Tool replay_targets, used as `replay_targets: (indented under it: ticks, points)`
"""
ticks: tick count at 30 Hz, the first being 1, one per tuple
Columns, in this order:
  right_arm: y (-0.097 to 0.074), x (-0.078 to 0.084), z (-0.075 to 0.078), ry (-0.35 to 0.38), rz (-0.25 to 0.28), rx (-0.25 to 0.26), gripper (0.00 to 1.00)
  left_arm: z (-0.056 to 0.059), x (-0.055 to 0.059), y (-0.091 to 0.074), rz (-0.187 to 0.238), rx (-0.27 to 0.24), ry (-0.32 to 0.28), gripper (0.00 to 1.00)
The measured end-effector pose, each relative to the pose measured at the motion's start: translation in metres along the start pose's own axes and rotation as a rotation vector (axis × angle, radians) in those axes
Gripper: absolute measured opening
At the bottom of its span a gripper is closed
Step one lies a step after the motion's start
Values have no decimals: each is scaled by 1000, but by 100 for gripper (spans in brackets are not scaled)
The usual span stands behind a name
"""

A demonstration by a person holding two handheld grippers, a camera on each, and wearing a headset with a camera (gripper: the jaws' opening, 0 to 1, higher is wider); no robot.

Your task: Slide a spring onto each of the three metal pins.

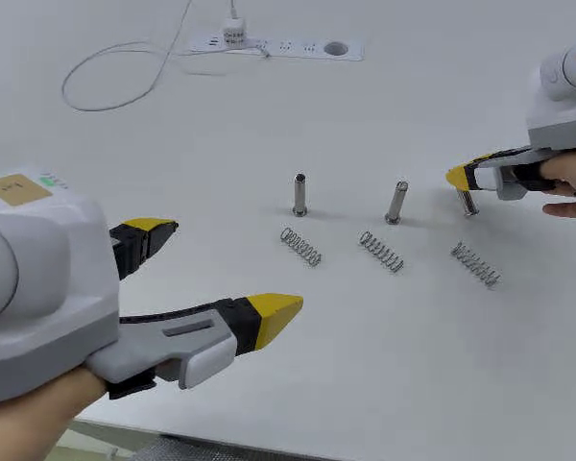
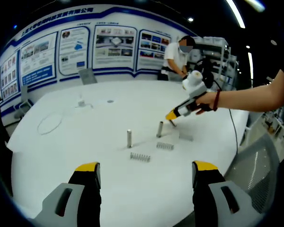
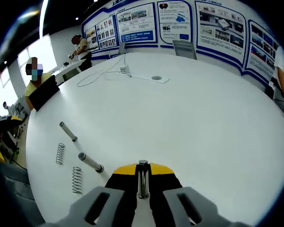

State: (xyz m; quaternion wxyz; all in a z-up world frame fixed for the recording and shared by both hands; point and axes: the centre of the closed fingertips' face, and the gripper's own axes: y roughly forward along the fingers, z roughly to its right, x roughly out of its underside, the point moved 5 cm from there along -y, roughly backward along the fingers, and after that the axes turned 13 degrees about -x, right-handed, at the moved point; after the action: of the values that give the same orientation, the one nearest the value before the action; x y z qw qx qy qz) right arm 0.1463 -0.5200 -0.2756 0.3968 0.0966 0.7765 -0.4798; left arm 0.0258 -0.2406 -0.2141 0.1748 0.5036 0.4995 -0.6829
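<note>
1. The right gripper (image 1: 459, 177) is clenching its jaws on the rightmost pin (image 3: 142, 185). It is gripping near the pin's top, while the pin's foot is sitting at the table (image 1: 269, 134).
2. The left gripper (image 1: 216, 274) is hovering with its jaws spread wide and is carrying nothing, well apart from the row.
3. The left pin (image 1: 300, 194) is standing upright and the middle pin (image 1: 396, 202) is leaning. The three springs (image 1: 381, 251) are lying loose, one just in front of each pin, and none is threaded yet.
4. Risks, as I am judging them:
   - The smooth pin may be slipping or twisting in the jaws.
   - The jaws are covering the end a spring would pass over, so a re-grip is looking likely.
   - A pinched spring could be rolling or flicking away on this slick top.
   - A passing jaw could be toppling the leaning middle pin.
5. The table is showing white, bare and smooth, so it is offering nothing to stop a rolling part. A power strip (image 1: 278, 45) and a looped cable (image 1: 115, 72) are lying at the far side.
6. Beyond the table, blue-and-white poster boards (image 2: 113, 45) are lining the wall, and other people are working at benches.
</note>
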Motion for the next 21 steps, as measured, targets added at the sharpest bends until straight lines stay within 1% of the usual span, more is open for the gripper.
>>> replay_targets:
  ticks: [5,6,10,17,21]
  points:
    - [-7,1,-5,-7,-2,2,9,2,-3,0,12,4,5,81]
    - [-6,0,-1,-10,-2,-1,9,2,-4,0,16,2,7,80]
    - [-9,0,-3,-36,-7,4,9,3,-5,-1,32,2,4,80]
    - [-13,3,-6,-77,-20,19,9,3,-4,-3,33,0,5,80]
    - [-15,6,-5,-91,-27,26,9,3,-4,-3,30,0,6,80]
